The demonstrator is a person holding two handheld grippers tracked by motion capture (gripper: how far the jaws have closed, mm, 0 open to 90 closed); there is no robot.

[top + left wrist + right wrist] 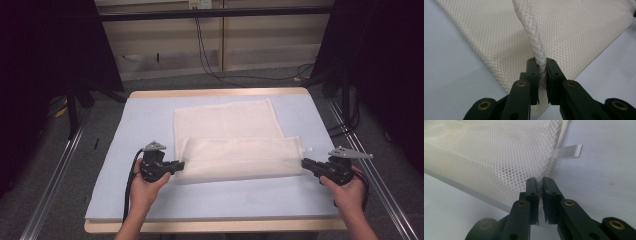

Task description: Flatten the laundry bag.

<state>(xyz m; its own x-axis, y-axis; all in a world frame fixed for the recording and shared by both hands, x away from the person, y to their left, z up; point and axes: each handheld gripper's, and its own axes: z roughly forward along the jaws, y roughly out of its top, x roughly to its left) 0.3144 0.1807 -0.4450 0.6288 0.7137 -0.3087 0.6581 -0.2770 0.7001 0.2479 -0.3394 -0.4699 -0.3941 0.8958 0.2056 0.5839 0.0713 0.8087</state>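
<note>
A cream mesh cloth (pixel 230 135) lies on the pale blue table top (pixel 145 120), its near part folded back over the rest. My left gripper (pixel 179 165) is shut on the fold's left corner, where the jaws pinch a thick rolled hem (pixel 534 37). At the fold's right corner my right gripper (pixel 304 162) is shut on the mesh cloth (pixel 499 162). A small white label (pixel 568 152) sticks out from the cloth's edge beside the right jaws. A hand holds each gripper low over the table.
The table's wooden front edge (pixel 215 226) runs below both hands. Metal rails (pixel 55 175) flank the table. Black cables (pixel 210 60) hang down the back wall onto the floor, and dark curtains stand at both sides.
</note>
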